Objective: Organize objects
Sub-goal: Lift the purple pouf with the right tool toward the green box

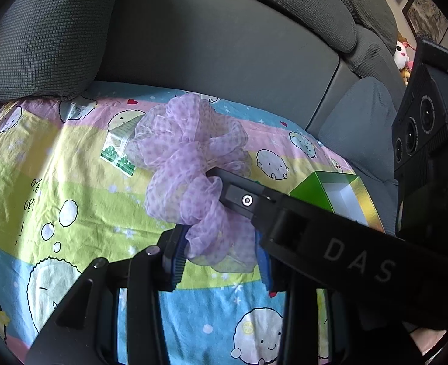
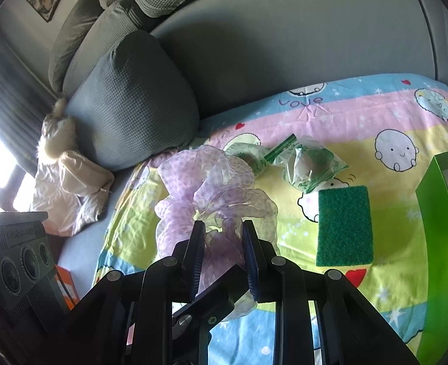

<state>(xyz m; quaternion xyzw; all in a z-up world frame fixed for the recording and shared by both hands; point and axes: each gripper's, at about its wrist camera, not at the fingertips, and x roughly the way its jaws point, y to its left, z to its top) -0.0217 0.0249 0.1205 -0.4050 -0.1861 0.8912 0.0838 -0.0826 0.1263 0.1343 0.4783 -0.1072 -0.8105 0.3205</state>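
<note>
Grey sofa (image 1: 224, 45), cartoon-print sheet (image 1: 56, 167) over seat. Frilly sheer lilac scrunchie (image 1: 190, 164) mid-frame, clamped by left gripper (image 1: 220, 261) and right gripper (image 2: 224, 255) together, probably to carry it to the open green cardboard box (image 1: 330, 188) lower right.

grey sofa cushion (image 2: 132, 103), cartoon sheet (image 1: 56, 188)

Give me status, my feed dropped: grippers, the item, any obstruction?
Left gripper and right gripper both shut on purple scrunchie. Green box open at right. Green sponge and bagged items lie nearby, not blocking.
</note>
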